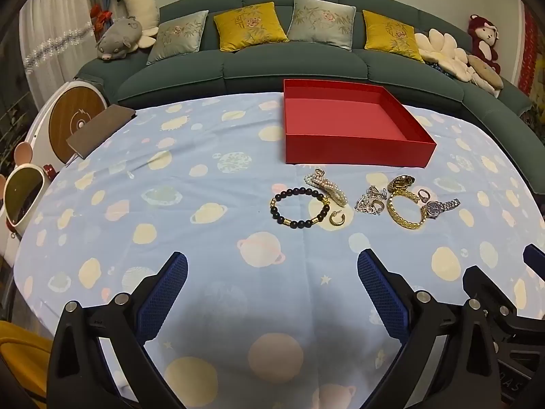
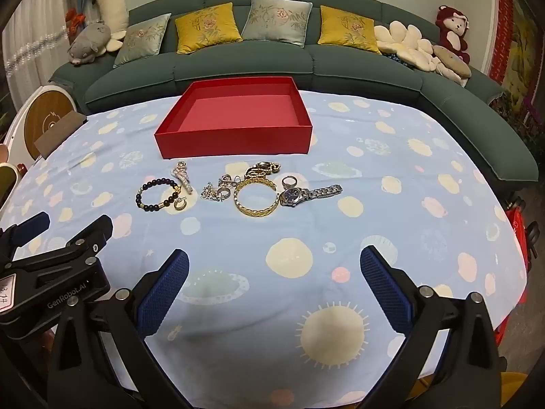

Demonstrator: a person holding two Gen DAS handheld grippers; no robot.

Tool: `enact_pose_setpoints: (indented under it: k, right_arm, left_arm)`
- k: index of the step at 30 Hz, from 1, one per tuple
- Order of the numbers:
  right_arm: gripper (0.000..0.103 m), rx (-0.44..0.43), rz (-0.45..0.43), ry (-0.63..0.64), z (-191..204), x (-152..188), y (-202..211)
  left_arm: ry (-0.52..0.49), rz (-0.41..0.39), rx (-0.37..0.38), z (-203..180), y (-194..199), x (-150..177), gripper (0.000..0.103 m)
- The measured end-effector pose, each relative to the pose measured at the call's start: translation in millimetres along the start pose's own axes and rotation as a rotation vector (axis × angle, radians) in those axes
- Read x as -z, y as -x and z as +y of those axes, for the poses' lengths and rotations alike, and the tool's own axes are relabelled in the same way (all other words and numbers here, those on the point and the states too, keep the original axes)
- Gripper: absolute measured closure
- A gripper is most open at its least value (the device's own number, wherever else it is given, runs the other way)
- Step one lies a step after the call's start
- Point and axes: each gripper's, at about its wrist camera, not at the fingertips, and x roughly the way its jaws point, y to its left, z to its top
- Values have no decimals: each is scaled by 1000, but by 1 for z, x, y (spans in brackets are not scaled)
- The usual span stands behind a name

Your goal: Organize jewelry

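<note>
An empty red box stands on the table's far side. In front of it lies a row of jewelry: a black bead bracelet, a pearl bracelet, a gold hoop earring, a silver chain heap, a gold bangle, a ring and a silver watch. My left gripper is open and empty, near the table's front. My right gripper is open and empty beside it.
The table wears a light blue cloth with planets. A grey-brown flat item lies at its far left edge. A green sofa with cushions and plush toys stands behind.
</note>
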Motion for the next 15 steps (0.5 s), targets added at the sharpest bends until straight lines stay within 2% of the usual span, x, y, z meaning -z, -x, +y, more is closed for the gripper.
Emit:
enact_pose_setpoints:
  k: [2,4,15]
  right_arm:
    - [5,2,6,-5,-1,-2,-2]
    - [5,3,-11,3,-1,-3,-1]
    - [5,-5,-12,-27,-6,-3,6]
  left_arm:
    - [-3,-15,-7,-1,3,0,5]
    - [9,19,11,2,1,-2,6]
    - [14,27,19,-5,2,-2,7]
